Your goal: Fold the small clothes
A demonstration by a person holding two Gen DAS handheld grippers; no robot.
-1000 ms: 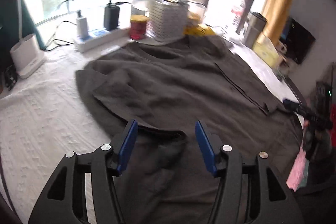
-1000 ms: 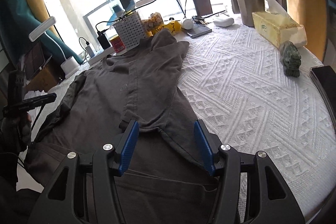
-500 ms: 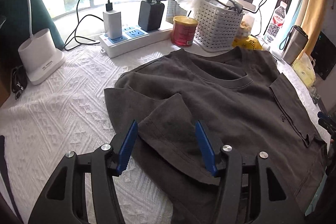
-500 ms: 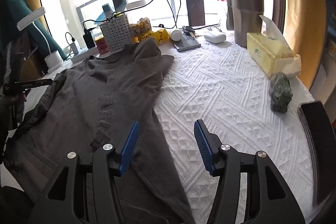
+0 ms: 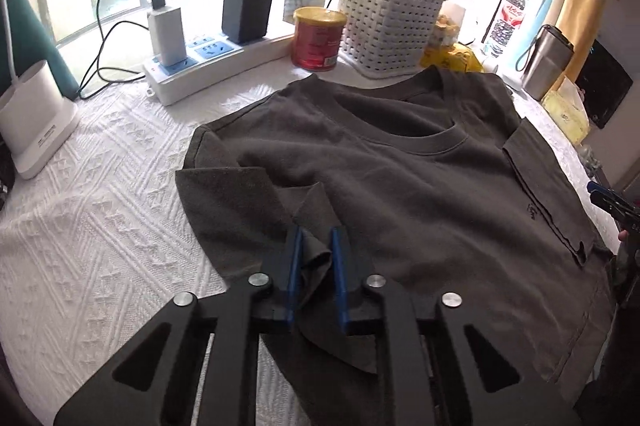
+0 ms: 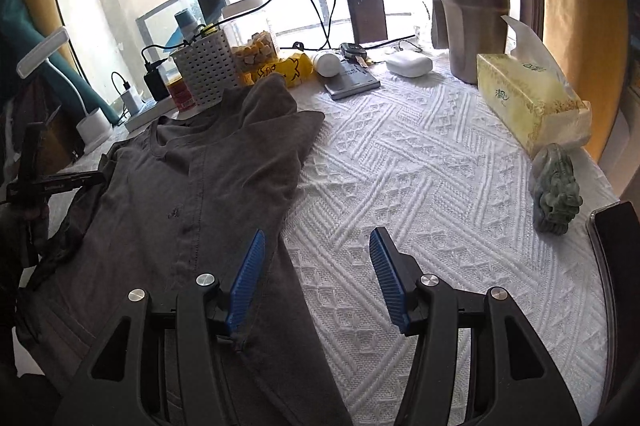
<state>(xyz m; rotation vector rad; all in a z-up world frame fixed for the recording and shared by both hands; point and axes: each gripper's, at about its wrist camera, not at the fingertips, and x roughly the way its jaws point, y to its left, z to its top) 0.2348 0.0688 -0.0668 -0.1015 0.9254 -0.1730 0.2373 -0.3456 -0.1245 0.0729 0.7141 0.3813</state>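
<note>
A dark grey T-shirt (image 5: 420,194) lies flat on the white textured tablecloth (image 5: 100,226), its collar toward the window. The left sleeve is folded inward and bunched up between the blue pads of my left gripper (image 5: 316,246), whose jaws are closing on that fold. In the right wrist view the shirt (image 6: 224,178) fills the left half. My right gripper (image 6: 316,250) hovers open over the shirt's right side edge: its left pad is above the cloth, its right pad above bare tablecloth. Nothing is between them. The left gripper (image 6: 60,182) shows at the far left.
Along the window stand a power strip (image 5: 208,62) with chargers, a red can (image 5: 318,38), a white basket (image 5: 392,26) and a lamp base (image 5: 36,122). To the right are a tissue box (image 6: 528,102), a metal tumbler (image 6: 472,14), a green figurine (image 6: 556,194) and a dark tray (image 6: 620,266).
My left gripper moved up along the shirt to the left sleeve and its jaws closed on the folded sleeve. My right gripper slid right, from over the shirt to its side edge.
</note>
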